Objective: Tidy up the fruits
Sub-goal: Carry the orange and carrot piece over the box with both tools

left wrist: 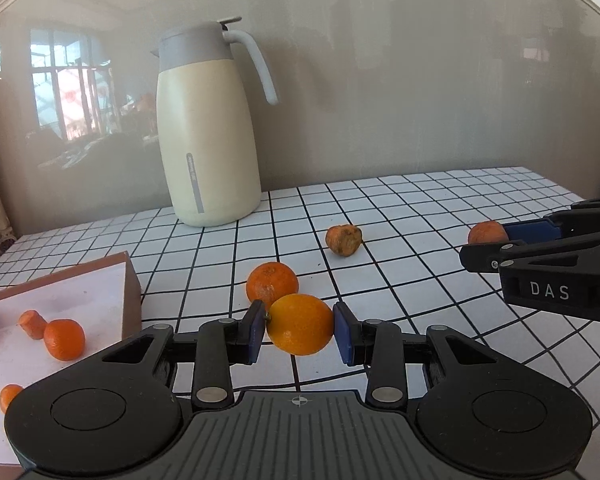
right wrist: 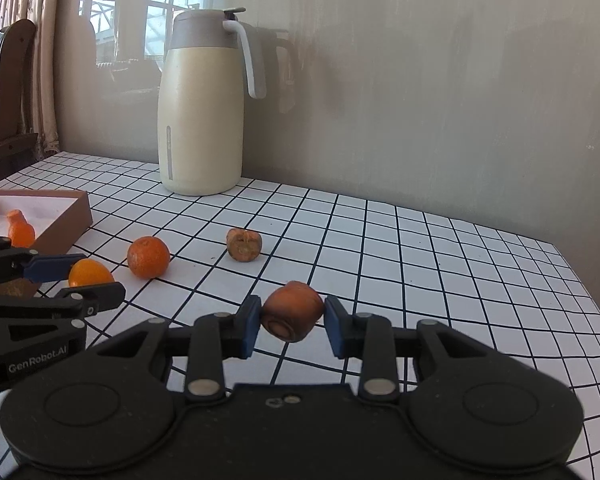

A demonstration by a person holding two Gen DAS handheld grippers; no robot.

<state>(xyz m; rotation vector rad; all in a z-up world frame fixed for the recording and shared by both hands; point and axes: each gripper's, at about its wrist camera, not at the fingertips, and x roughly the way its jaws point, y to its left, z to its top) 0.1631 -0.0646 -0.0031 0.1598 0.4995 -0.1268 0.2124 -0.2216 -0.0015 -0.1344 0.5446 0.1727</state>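
Fruits lie scattered on the grid-patterned tablecloth (left wrist: 420,216) and in the shallow brown box (left wrist: 132,280) at the left; the left gripper (left wrist: 300,326) clamps a smooth, bright yellow-orange citrus (left wrist: 300,324) between its blue pads, above the cloth; the right gripper (right wrist: 292,320) pinches a dull brownish-orange carrot stub (right wrist: 294,310); a dimpled tangerine (left wrist: 272,284) and a shrivelled, browned fruit (left wrist: 343,240) rest near the cream jug (left wrist: 208,140).
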